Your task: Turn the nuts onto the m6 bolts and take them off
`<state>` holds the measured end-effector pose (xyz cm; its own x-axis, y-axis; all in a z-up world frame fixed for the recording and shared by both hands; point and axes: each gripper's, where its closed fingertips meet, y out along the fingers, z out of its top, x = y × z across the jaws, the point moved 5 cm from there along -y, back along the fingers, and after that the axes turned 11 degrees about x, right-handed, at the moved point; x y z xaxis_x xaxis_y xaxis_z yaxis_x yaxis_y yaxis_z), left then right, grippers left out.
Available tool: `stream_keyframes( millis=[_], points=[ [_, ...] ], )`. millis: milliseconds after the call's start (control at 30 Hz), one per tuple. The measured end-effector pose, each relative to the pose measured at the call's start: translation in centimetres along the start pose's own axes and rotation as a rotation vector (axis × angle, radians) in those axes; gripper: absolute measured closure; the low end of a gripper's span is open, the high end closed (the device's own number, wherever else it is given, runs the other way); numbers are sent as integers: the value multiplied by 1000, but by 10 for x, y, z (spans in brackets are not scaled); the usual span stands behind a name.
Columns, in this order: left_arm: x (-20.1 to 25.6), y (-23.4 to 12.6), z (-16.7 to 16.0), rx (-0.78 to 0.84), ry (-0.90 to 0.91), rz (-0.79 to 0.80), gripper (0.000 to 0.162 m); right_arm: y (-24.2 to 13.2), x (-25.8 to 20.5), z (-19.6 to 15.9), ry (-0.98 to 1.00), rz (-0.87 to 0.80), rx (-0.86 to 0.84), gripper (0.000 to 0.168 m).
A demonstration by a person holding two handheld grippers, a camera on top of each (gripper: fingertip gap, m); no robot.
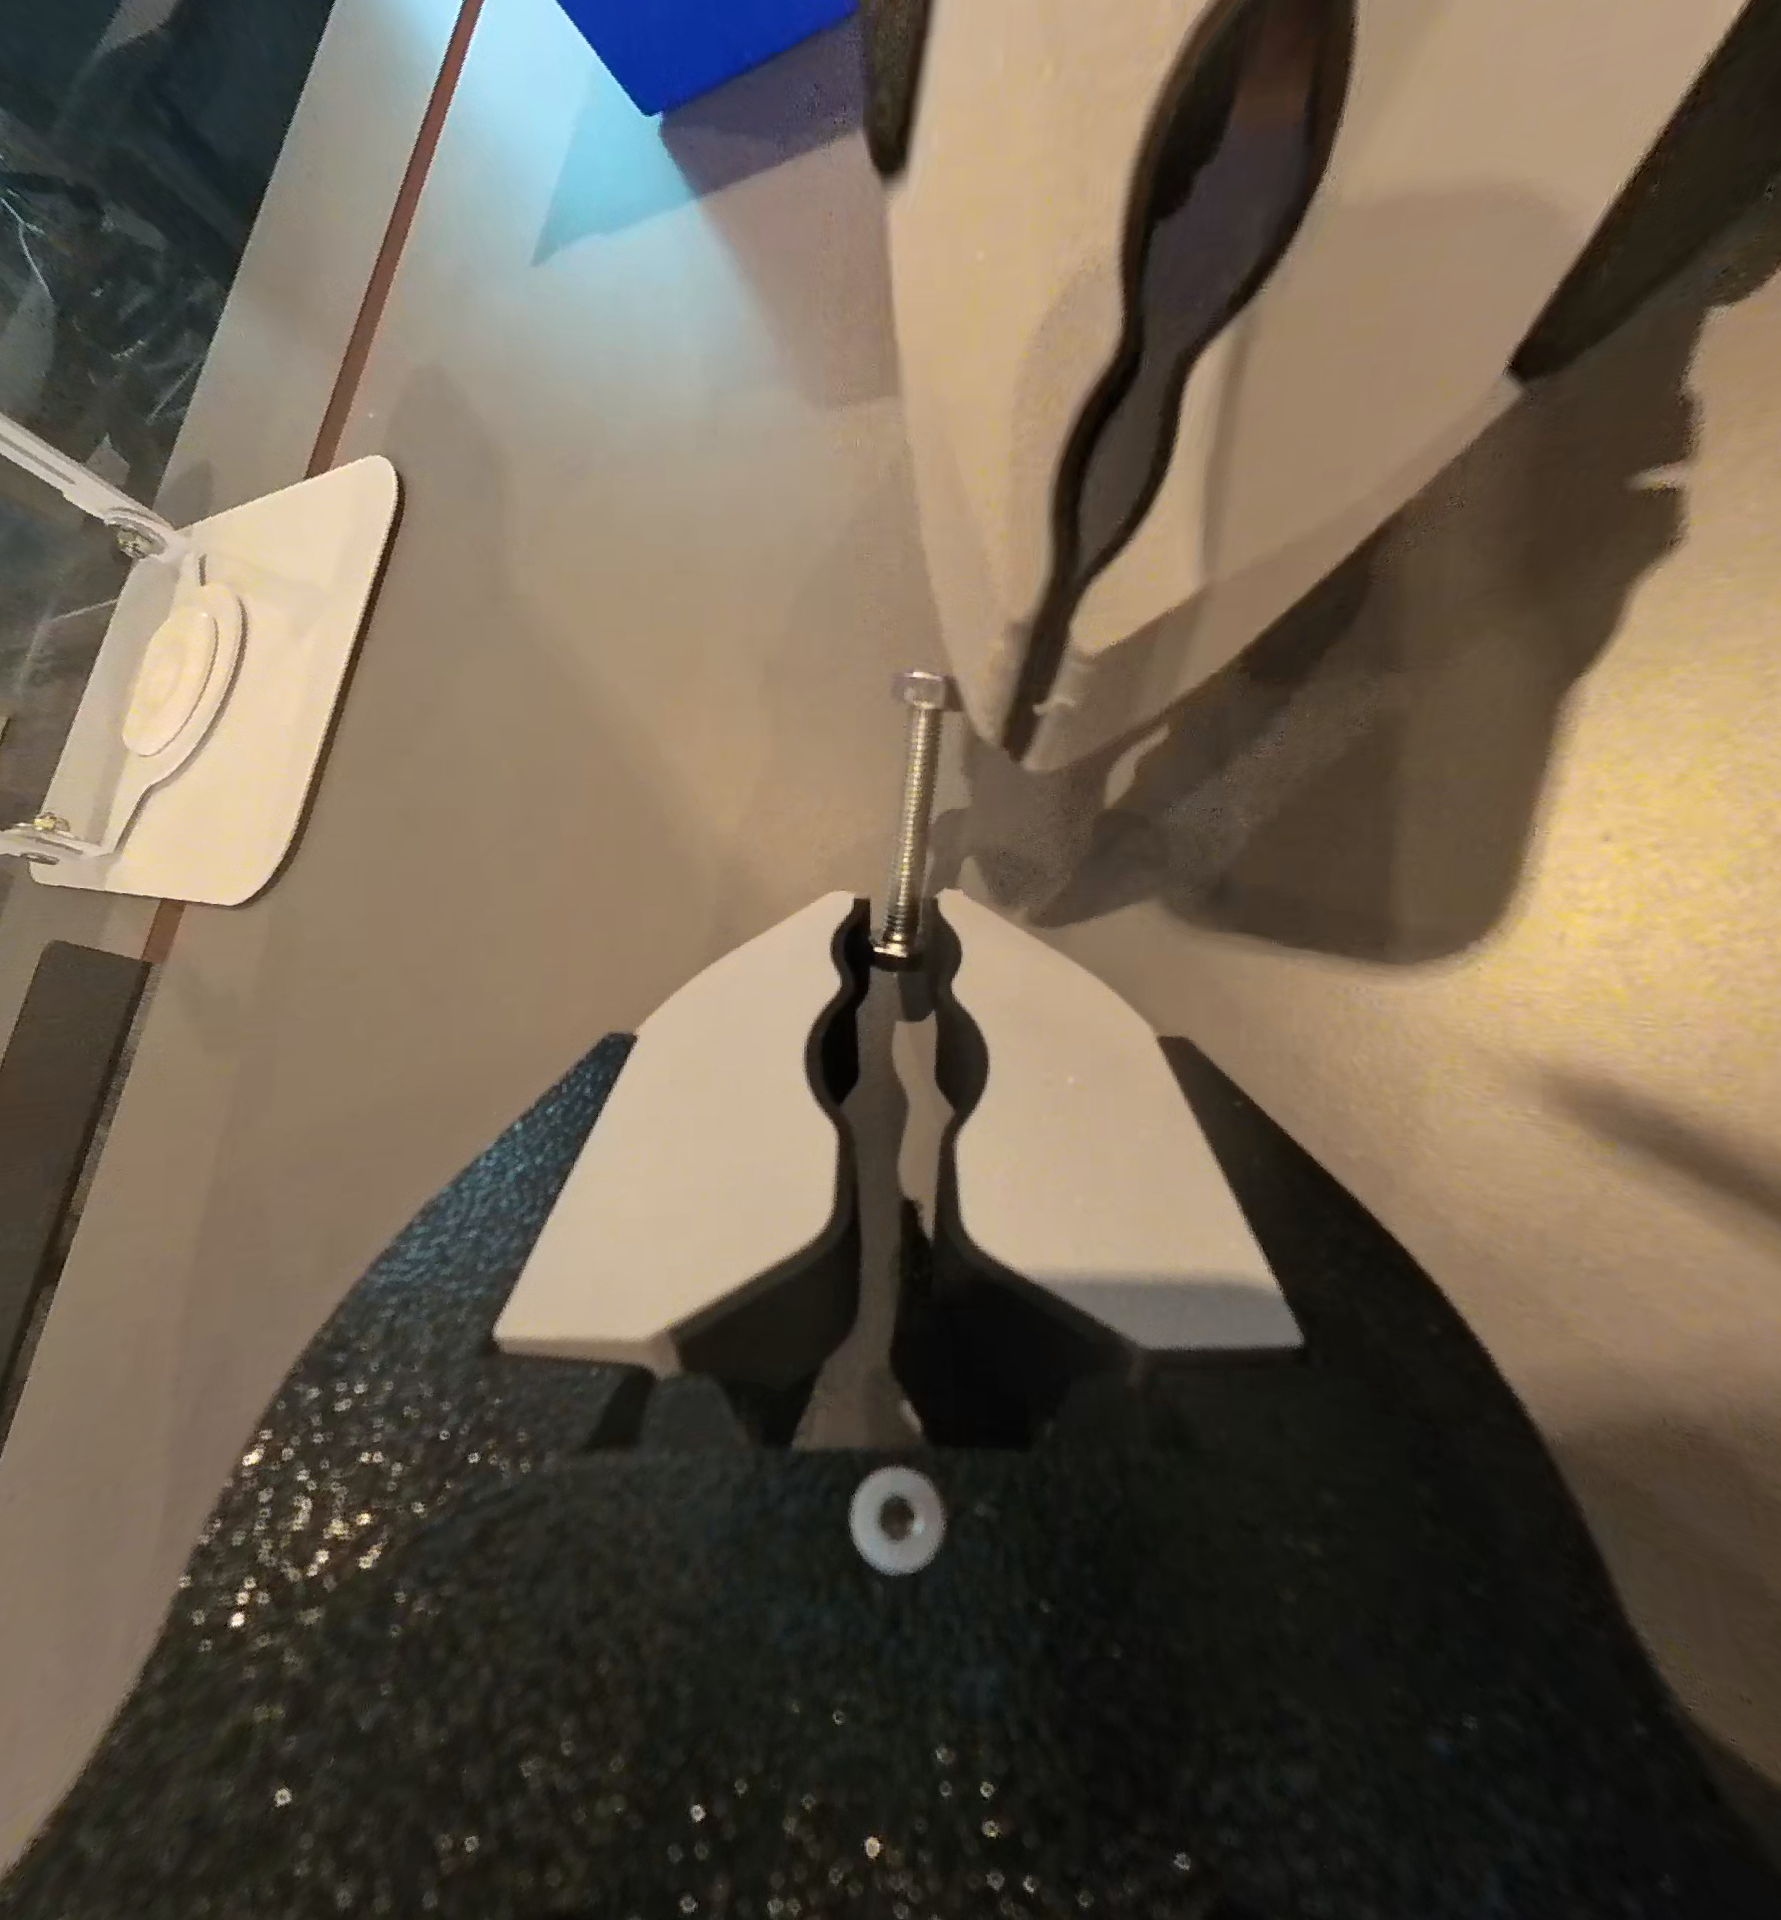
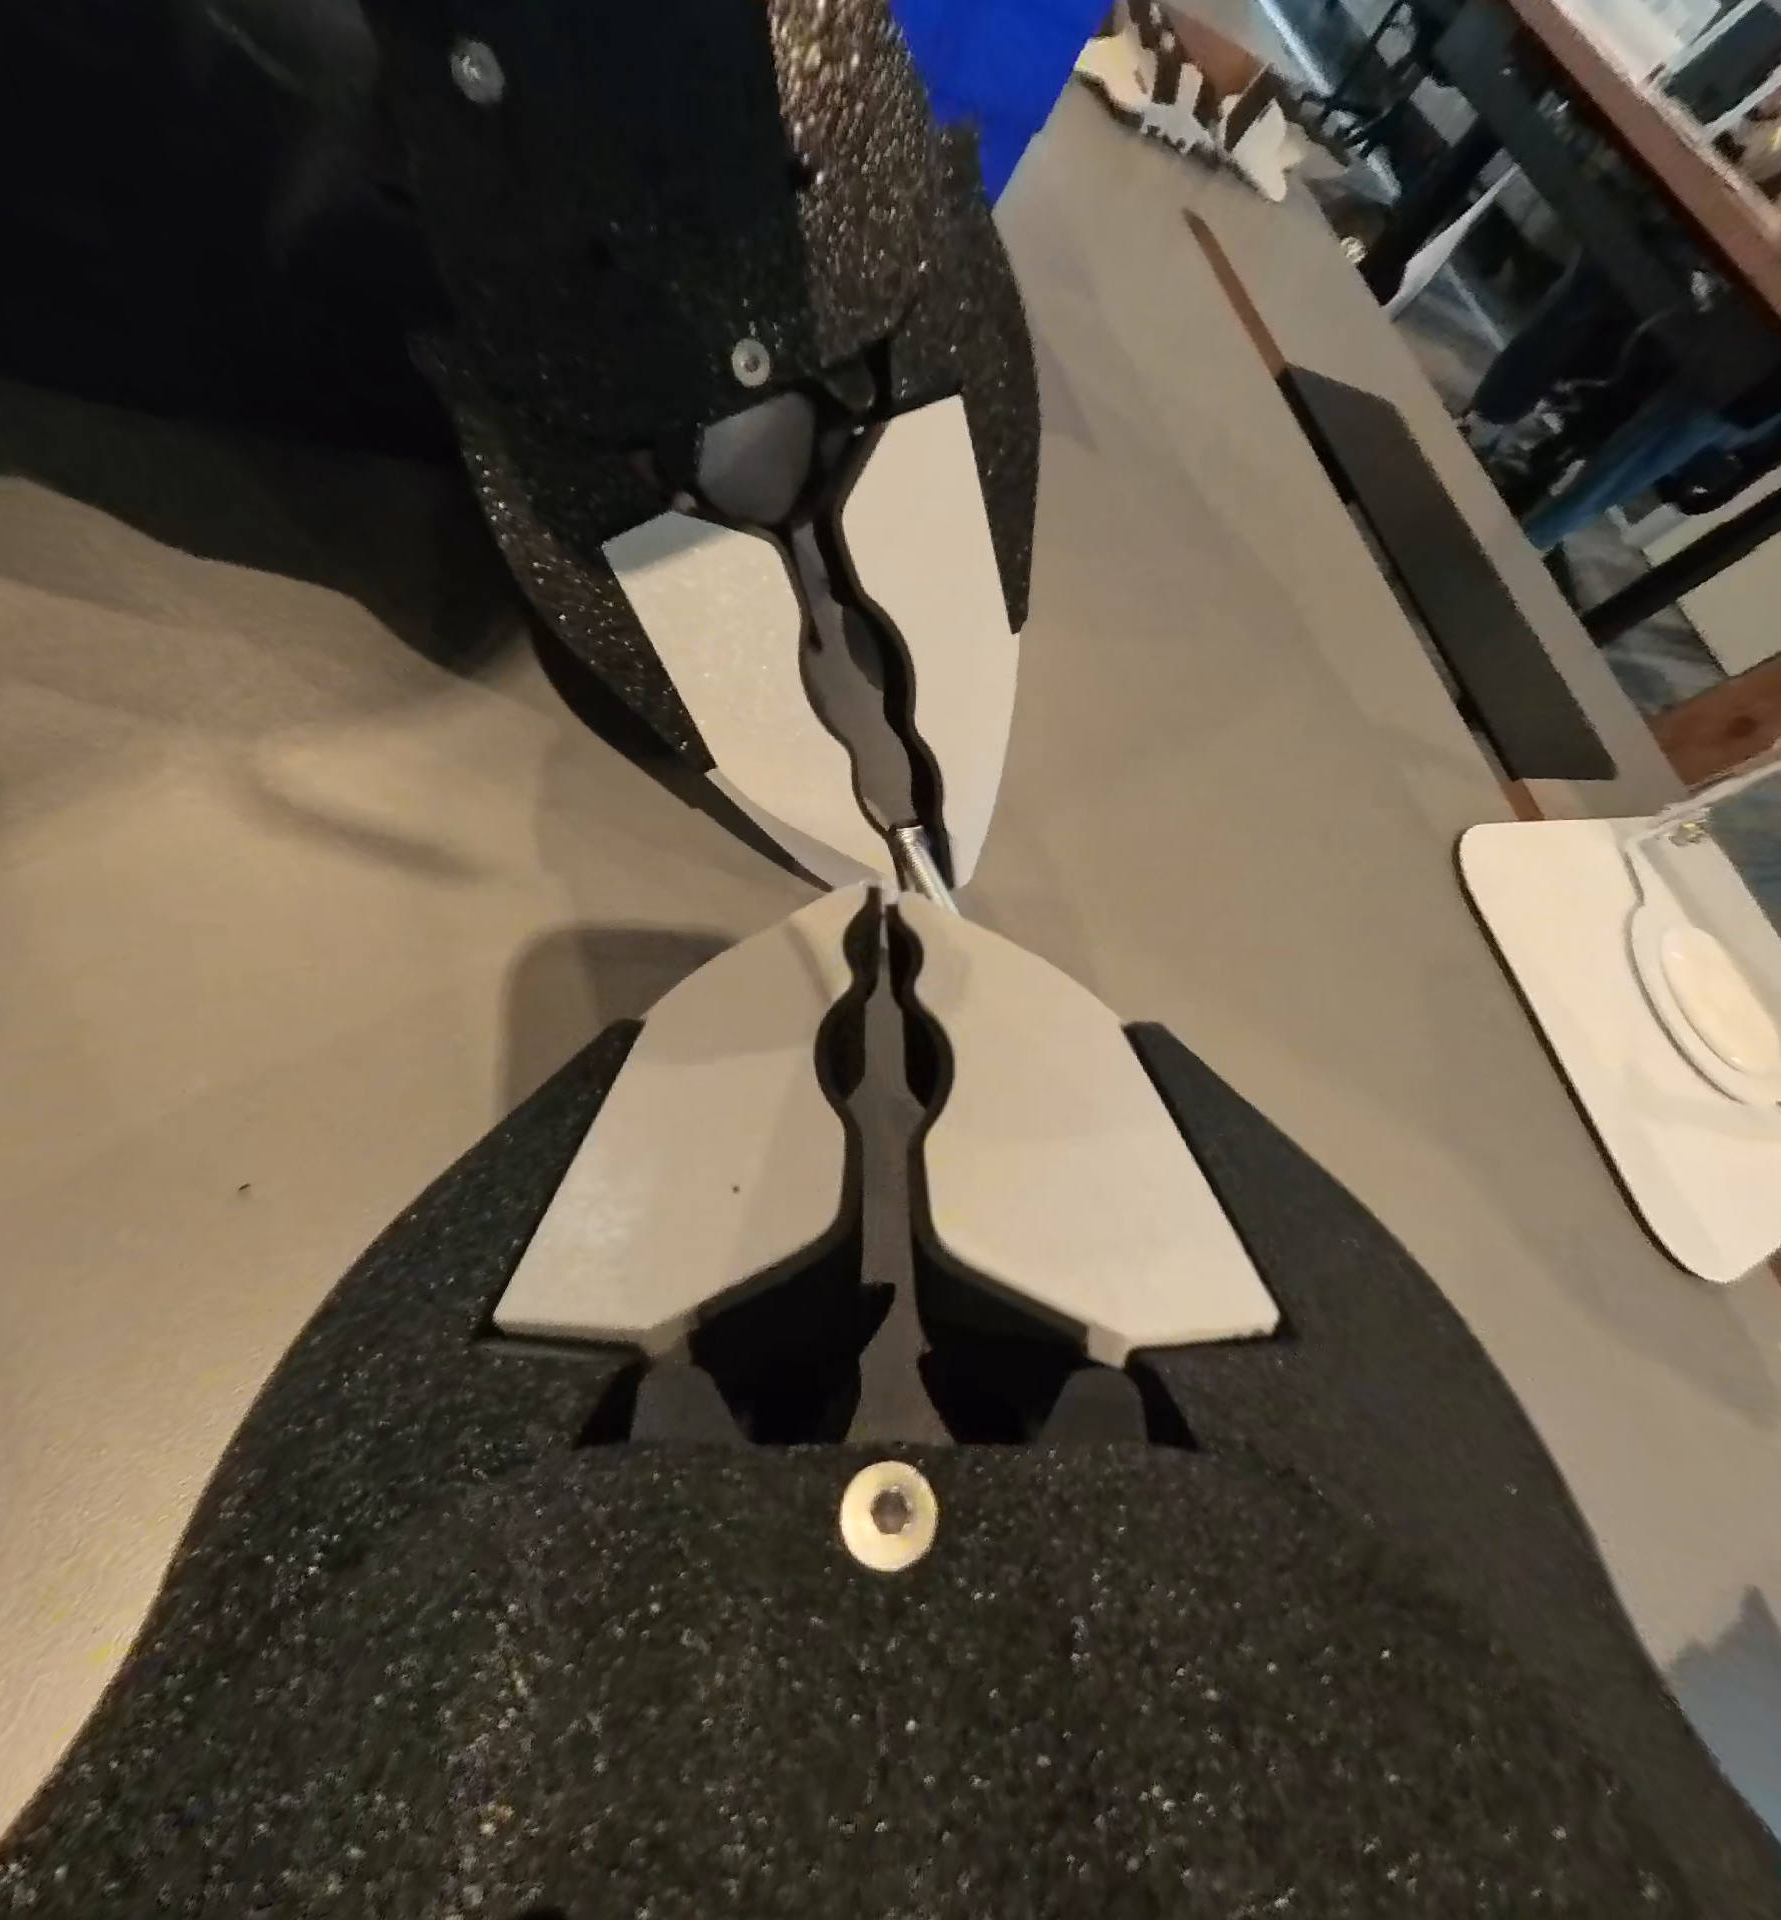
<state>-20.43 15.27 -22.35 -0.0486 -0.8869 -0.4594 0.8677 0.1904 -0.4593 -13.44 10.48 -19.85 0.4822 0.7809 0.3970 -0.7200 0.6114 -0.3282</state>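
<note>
Grey and bare, the bench [image 1: 574, 644] carries a white plate [image 1: 231, 717] clamped at its edge. Above it, the left gripper [image 1: 896, 925] is closed on the bolt [image 1: 910, 821], holding its lower end, thread pointing away. The nut [image 1: 922, 688] sits at the far tip. The right gripper [image 2: 884, 909] is nearly closed just beside the nut; whether it holds it, I cannot tell. I judge this a turning step; next needs a rotation around the bolt's axis.

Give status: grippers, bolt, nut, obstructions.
Left gripper shut on bolt, shank pointing forward. Right gripper closed at the bolt's far end; can't tell if it grips the clear nut there. Nothing in the way.
</note>
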Motion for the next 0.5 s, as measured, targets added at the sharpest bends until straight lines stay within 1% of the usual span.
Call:
stream_keyframes(
  millis=[33, 133, 233, 267, 300, 333, 400, 500],
  points=[
    [0, 0, 0, 0, 1, 0, 152, -1, 2, 1, -9, -22, 12, 164],
    [0, 0, 0, 0, 1, 0, 152, 0, 6, 1, -19, -67, 12, 146],
    [0, 0, 0, 0, 1, 0, 152, 4, 4, -6, -18, -58, -29, 138],
    [0, 0, 0, 1, 1, 1, 152, 5, 2, -8, -24, -48, -46, 140],
    [0, 0, 0, 1, 3, 1, 152, 4, 2, -7, -26, -34, -50, 148],
    [0, 0, 0, -1, 1, 1, 152, 2, -1, -4, -16, 3, -32, 165],
    [0, 0, 0, 0, -2, 0, 152, -1, 1, 1, 3, -10, 10, 166],
    [0, 1, 0, 0, 2, 1, 152, -1, 7, 0, 12, -71, 16, 154]
  ],
)
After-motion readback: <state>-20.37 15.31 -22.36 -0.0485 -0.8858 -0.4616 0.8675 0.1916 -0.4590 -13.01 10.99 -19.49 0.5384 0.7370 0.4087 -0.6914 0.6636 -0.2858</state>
